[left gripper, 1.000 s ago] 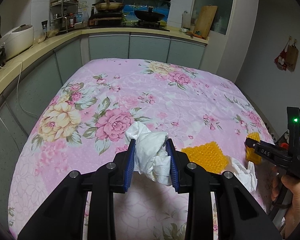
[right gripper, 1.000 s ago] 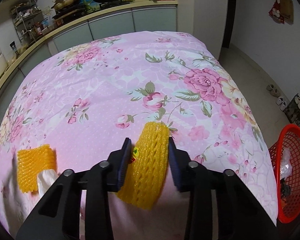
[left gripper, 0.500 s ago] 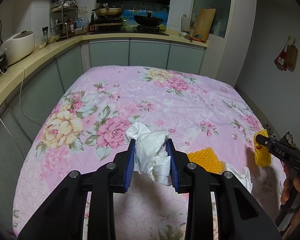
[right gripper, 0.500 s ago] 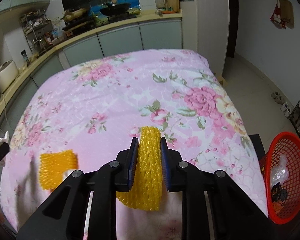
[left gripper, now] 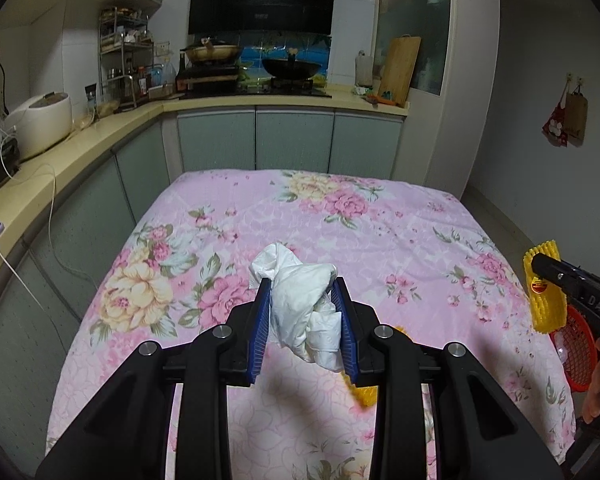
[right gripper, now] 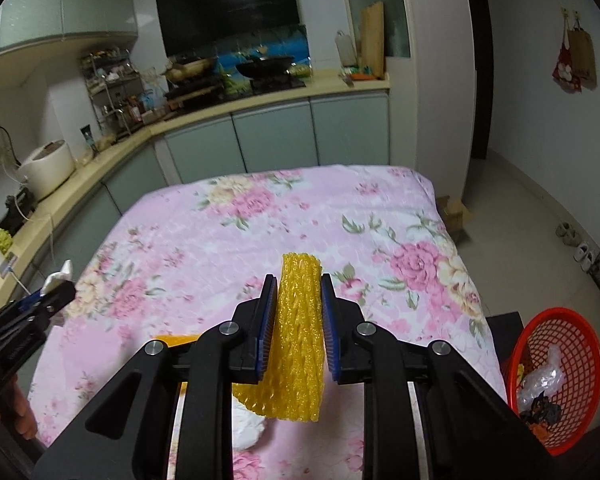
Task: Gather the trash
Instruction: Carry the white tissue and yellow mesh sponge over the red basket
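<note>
My left gripper (left gripper: 302, 312) is shut on a crumpled white tissue (left gripper: 300, 300) and holds it above the table with the pink floral cloth (left gripper: 260, 220). My right gripper (right gripper: 298, 320) is shut on a yellow foam fruit net (right gripper: 298, 340), also lifted; it shows at the right edge of the left wrist view (left gripper: 544, 292). A second yellow foam net (left gripper: 366, 394) and a white tissue (right gripper: 246, 426) lie on the cloth, partly hidden by the grippers. A red mesh basket (right gripper: 556, 376) with some trash stands on the floor at the table's right.
Kitchen counters (left gripper: 80, 136) with a rice cooker (left gripper: 40, 124) and stove run along the left and far sides. Shoes (right gripper: 572, 236) and a cardboard box (right gripper: 454, 210) are on the floor at right.
Both grippers have risen away from the cloth with their loads. The right gripper closed tighter on the yellow net and lifted it off the table.
</note>
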`<state>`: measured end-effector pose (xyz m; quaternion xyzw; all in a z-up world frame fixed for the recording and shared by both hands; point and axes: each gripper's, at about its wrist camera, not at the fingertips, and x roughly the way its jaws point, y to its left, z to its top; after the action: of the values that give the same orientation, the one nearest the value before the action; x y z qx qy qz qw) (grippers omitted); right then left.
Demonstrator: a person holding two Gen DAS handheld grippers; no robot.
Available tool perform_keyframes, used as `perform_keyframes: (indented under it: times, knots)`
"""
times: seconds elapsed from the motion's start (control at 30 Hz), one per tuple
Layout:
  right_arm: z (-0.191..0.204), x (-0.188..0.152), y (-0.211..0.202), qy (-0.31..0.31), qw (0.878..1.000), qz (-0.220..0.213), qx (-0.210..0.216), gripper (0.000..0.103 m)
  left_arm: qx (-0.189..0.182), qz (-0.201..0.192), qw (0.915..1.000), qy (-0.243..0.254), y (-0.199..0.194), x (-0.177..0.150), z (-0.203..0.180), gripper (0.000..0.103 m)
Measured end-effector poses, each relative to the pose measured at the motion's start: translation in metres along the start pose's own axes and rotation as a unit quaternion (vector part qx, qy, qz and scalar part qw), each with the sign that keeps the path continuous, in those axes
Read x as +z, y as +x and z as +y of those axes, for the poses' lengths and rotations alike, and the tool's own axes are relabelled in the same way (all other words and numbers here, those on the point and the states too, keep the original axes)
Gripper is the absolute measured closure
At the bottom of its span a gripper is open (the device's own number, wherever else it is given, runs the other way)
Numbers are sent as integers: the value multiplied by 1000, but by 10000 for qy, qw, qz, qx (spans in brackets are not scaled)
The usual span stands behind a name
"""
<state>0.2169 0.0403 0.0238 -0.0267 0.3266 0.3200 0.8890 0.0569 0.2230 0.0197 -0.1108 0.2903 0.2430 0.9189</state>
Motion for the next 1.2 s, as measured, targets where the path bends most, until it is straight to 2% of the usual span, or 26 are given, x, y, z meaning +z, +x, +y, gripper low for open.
perform_keyframes:
  times: [0.37,0.77,1.2]
  knots:
    - [9,9,-32,-9,9990,-292,339,82,23,-211,9998,-1,-14,16,-2,74]
    - [10,7,-50,-52,9981,-433,430,81,-32,-321,9995,22,-21,19,-10,74]
    - [17,17,-54,-154,9972,-550,478,81,90,-387,9992,106,-20,28,-10,74]
